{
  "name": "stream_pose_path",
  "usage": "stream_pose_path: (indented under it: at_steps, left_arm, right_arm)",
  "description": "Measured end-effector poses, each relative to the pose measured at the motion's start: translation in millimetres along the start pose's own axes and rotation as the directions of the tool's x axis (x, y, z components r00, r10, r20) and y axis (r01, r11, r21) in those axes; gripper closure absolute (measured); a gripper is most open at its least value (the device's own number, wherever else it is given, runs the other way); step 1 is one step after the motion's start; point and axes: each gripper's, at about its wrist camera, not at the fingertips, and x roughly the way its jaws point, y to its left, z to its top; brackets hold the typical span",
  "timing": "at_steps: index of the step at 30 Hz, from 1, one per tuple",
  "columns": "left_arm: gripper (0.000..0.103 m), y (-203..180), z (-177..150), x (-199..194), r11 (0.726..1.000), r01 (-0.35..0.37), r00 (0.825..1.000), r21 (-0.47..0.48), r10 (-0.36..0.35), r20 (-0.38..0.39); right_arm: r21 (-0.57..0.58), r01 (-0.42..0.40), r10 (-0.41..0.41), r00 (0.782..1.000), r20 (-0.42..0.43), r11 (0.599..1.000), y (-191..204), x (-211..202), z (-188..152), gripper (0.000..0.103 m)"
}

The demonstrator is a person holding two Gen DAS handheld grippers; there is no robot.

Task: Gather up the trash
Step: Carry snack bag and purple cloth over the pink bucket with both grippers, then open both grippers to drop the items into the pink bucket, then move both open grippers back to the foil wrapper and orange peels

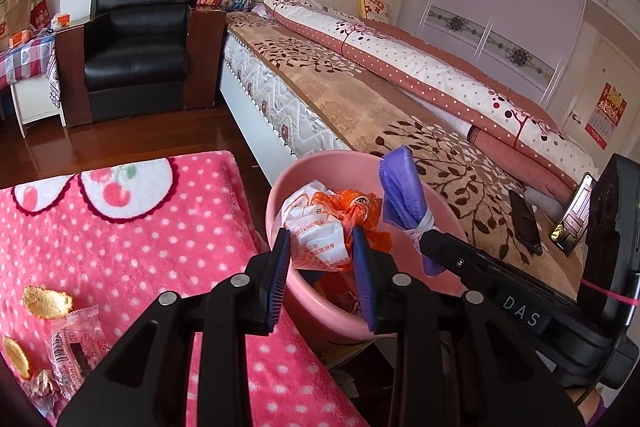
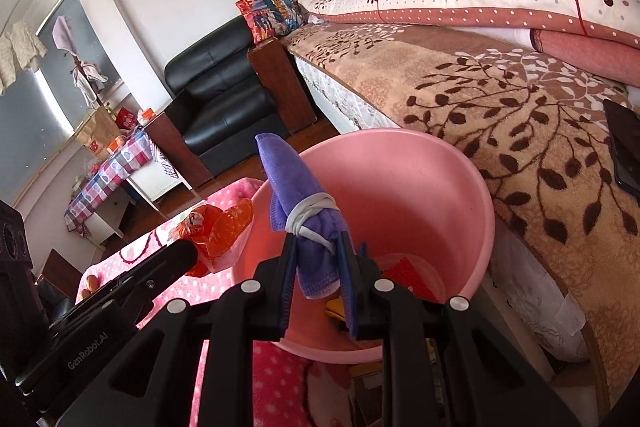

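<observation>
Pink polka-dot blanket (image 1: 132, 227) — peel pieces (image 1: 46, 301), clear wrapper (image 1: 78, 349) on it; pink basin (image 1: 320, 311) alongside.

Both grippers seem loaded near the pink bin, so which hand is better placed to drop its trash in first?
Probably right: the right gripper holds the purple mask over the pink bin opening; the left gripper's crumpled wrappers hang nearer the rim.

I'm looking across a bedroom: a bed (image 1: 360, 99) with a leaf-patterned blanket (image 2: 500, 115) along pale walls, a black leather armchair (image 1: 140, 43) beside it, dark wooden floor (image 1: 120, 143), a wardrobe (image 1: 512, 11) with sliding doors behind. Daylight comes, I think, through a window (image 2: 36, 123) at left.
</observation>
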Motion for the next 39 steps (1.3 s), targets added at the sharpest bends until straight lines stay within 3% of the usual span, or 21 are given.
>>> stream_pose_path:
  at_steps: [7,19,23,27,39]
  left_arm:
    - [0.072,-5,-2,16,1.0,-0.012,1.0,0.025,0.012,-0.013]
    - [0.072,-16,-2,27,0.999,0.035,0.999,0.021,-0.034,-0.04]
    - [0.066,-16,-3,31,1.0,0.017,0.997,0.017,-0.016,-0.073]
    - [0.06,-8,0,30,1.0,-0.003,0.996,-0.025,0.001,-0.094]
    - [0.06,0,5,-24,0.999,0.019,1.0,-0.047,-0.019,0.005]
  right_arm:
    - [0.026,0.025,-0.025,1.0,-0.016,0.999,-11,8,-4,0.083]
    - [0.05,0.067,-0.067,0.998,-0.007,0.997,-22,8,-7,0.082]
    - [0.048,0.062,-0.062,0.998,-0.002,0.997,-22,6,-8,0.059]
    - [0.034,0.054,-0.054,0.998,0.013,0.998,-18,-2,-8,0.058]
    - [-0.014,0.008,-0.007,0.999,0.054,1.0,11,-34,-15,0.057]
